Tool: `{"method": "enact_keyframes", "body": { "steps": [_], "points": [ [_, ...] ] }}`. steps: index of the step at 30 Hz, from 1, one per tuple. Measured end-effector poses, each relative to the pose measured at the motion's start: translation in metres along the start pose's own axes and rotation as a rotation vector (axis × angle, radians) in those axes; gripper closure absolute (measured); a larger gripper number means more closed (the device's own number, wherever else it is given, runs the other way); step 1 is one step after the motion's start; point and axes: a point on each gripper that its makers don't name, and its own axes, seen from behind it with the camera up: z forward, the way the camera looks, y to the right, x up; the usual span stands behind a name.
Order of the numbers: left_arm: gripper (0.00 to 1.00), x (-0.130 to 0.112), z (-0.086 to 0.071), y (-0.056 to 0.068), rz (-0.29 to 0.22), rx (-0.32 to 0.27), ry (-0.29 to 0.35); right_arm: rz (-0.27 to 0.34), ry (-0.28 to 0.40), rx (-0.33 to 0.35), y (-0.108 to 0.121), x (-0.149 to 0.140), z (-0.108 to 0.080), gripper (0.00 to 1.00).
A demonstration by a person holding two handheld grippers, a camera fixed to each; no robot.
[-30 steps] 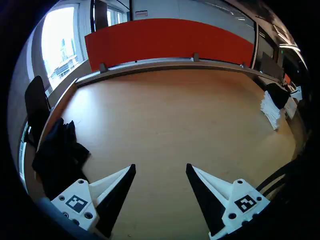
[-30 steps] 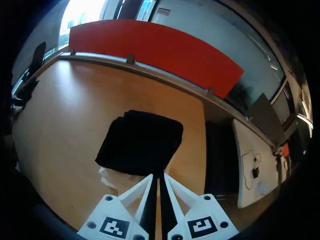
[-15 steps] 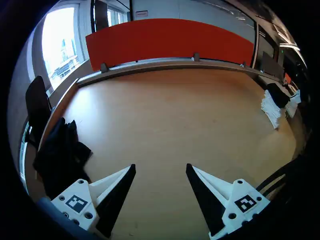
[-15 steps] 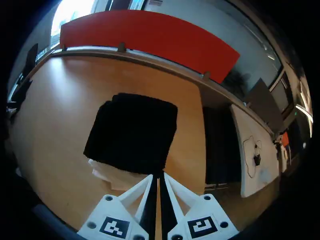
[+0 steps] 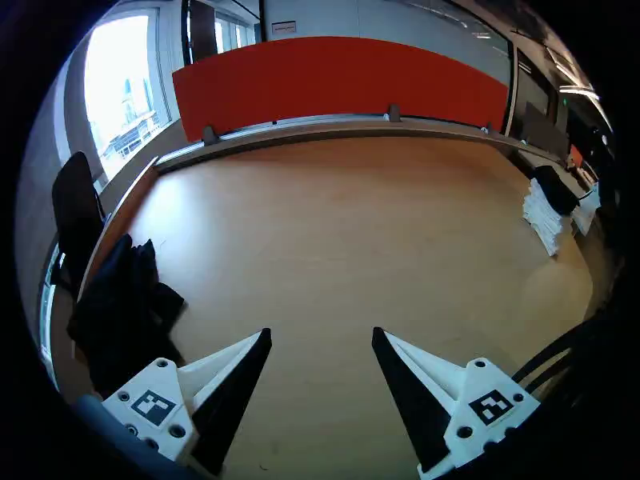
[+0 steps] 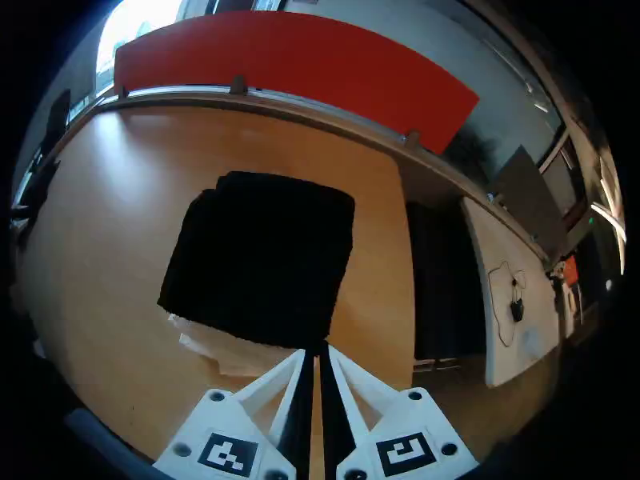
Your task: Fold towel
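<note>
In the left gripper view, the left tongs are spread wide, their two black-tipped fingers well apart with nothing between them but bare wood. They sit low over the near edge of the bench and point straight across it toward the red divider panel along the far side. On the near left of the bench lies a crumpled dark cloth heap, with a dark chair just beyond the bench's left edge and a bright window behind it. At the far right, the black towel rests folded on top of a white towel stack.

In the right gripper view, the right tongs are drawn narrow, with just a thin slit between the fingers. They tilt down over the bench, and their tips meet the near right corner of the black towel, which lies flat and squarely folded on the white towel stack; a strip of white shows under its near left edge. Whether cloth is pinched between the tips I cannot tell. To the right, across a dark gap, stands a pale desk with a cable on it.
</note>
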Motion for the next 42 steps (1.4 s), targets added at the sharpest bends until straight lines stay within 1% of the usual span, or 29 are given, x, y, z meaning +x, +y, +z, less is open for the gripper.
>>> {"method": "enact_keyframes", "body": {
  "steps": [2, 4, 7, 10, 16, 18, 19, 20, 32, 35, 42],
  "points": [
    [0.07, 0.0, 0.0, 0.0, 0.0, 0.0, 0.0, 0.0, -0.006, -0.004, 0.0, -0.002, 0.0, 0.91],
    [0.07, -0.001, 0.0, 0.0, -0.001, 0.0, 0.0, 0.0, -0.013, -0.013, 0.002, -0.004, 0.001, 0.84],
    [0.07, -0.001, 0.0, 0.0, 0.0, 0.0, -0.001, 0.0, -0.019, -0.025, 0.005, -0.008, 0.001, 0.8],
    [0.07, -0.001, 0.0, 0.0, 0.001, 0.0, 0.0, 0.002, -0.022, -0.035, 0.007, -0.01, 0.0, 0.73],
    [0.07, 0.0, 0.0, 0.0, 0.001, 0.0, 0.001, 0.012, -0.013, -0.044, 0.009, -0.009, 0.0, 0.24],
    [0.07, 0.0, 0.0, 0.0, 0.001, 0.0, 0.002, 0.015, -0.005, -0.045, 0.008, -0.008, -0.001, 0.05],
    [0.07, 0.001, 0.0, 0.0, 0.001, -0.001, 0.002, 0.016, -0.002, -0.045, 0.008, -0.007, -0.001, 0.01],
    [0.07, 0.001, 0.0, 0.0, 0.0, -0.001, 0.002, 0.017, 0.001, -0.045, 0.008, -0.006, -0.001, 0.0],
    [0.07, 0.002, -0.002, 0.0, 0.0, -0.001, 0.006, 0.024, 0.032, -0.041, 0.004, 0.004, -0.005, 0.0],
    [0.07, 0.002, -0.003, -0.001, -0.001, 0.001, 0.008, 0.035, 0.046, -0.04, 0.002, 0.008, -0.005, 0.0],
    [0.06, 0.004, -0.003, 0.0, 0.0, 0.001, 0.012, 0.081, 0.099, -0.024, -0.004, 0.019, -0.01, 0.0]
  ]
}}
